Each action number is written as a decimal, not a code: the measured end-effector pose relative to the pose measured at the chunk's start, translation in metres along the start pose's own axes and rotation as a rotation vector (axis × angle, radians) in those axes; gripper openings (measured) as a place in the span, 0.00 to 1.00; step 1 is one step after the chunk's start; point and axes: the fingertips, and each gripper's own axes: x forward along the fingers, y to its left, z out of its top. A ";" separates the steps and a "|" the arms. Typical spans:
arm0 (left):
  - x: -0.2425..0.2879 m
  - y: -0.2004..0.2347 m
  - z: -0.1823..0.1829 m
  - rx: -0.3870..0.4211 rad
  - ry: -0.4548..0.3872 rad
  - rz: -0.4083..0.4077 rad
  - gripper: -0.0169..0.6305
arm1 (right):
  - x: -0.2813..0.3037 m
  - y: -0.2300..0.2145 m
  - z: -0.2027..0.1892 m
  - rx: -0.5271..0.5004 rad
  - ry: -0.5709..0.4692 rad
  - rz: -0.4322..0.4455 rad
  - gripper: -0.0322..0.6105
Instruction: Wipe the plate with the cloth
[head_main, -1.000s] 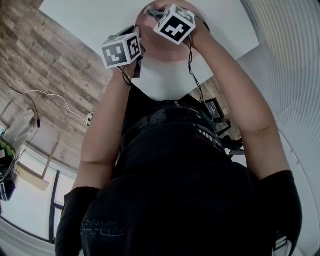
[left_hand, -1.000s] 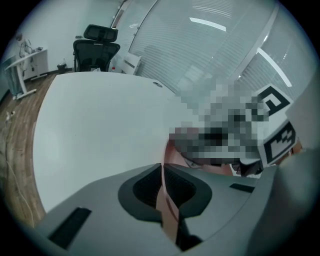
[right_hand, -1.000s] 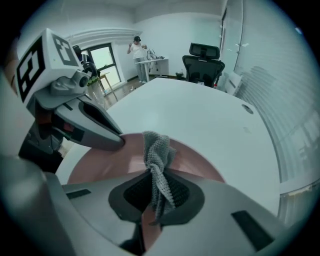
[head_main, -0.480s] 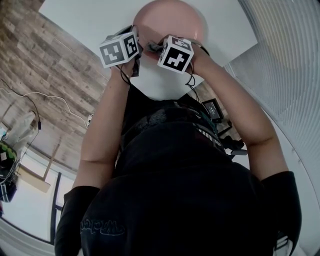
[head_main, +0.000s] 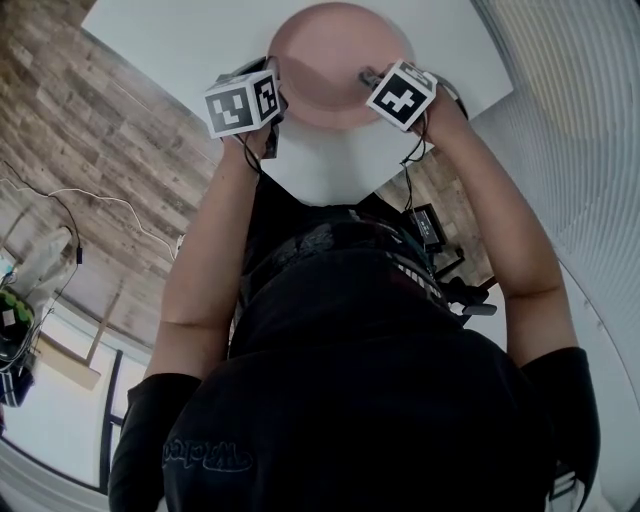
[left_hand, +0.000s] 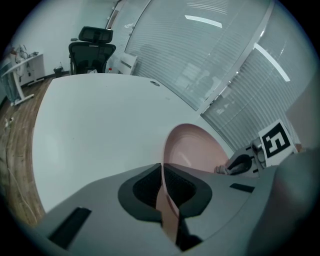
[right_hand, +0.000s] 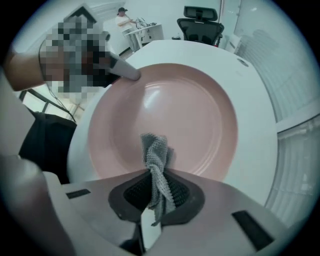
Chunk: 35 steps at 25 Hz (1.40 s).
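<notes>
Mid-wipe, the cloth (right_hand: 156, 152), clamped in the right gripper's (right_hand: 150, 192) jaws, is being swept to the plate's (head_main: 335, 60) right side while the plate's left rim is being pinched in the left gripper's (left_hand: 161, 175) jaws.

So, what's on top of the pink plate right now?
Only the grey cloth, pinched in the right gripper, hangs over its near side. The pink plate surface under the cloth is covered; the rest looks bare.

desk (left_hand: 90, 125): white, rounded corners
chair (left_hand: 92, 47): black, at the desk's far end
blinds (left_hand: 225, 65): pale, along the right
floor (head_main: 90, 120): grey-brown wood planks
</notes>
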 end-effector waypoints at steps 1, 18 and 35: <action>0.000 0.000 -0.001 0.003 0.003 -0.005 0.07 | -0.002 -0.013 0.001 0.012 0.001 -0.043 0.11; -0.002 -0.005 -0.005 0.002 0.012 -0.023 0.08 | -0.010 -0.053 0.130 0.129 -0.283 -0.133 0.11; 0.003 -0.003 0.006 0.053 -0.040 -0.014 0.20 | 0.002 0.052 0.117 0.105 -0.371 0.134 0.11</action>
